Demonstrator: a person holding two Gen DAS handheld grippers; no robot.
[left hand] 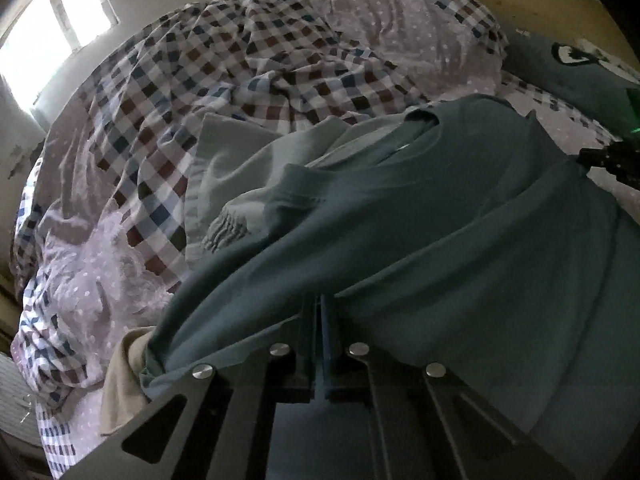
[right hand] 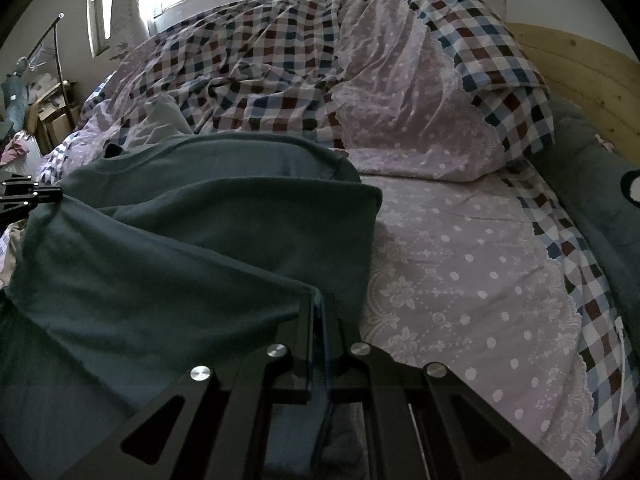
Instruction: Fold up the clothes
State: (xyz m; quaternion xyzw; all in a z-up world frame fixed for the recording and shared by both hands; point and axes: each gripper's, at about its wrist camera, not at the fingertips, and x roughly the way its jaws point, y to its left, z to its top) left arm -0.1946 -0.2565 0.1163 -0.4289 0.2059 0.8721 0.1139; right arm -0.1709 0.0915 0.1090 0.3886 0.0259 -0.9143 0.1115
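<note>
Right wrist view, teal shirt [right hand: 168, 240] rumpled on bed, right tool [right hand: 319, 304] and left tool [left hand: 320, 300] both pinching its fabric.

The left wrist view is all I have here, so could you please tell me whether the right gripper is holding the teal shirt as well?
Observer: Yes. The right gripper is shut on an edge of the teal shirt, which drapes away to its left.
Operator: Thank you. Is there bare bed beside the shirt to lay it on?
Observer: There is. In the right wrist view, a flat stretch of the lilac dotted sheet lies open to the right of the shirt.
Operator: Is anything in the way near the headboard?
Observer: A rumpled checked duvet is heaped behind the shirt, and a dark teal pillow lies along the wooden headboard.
</note>
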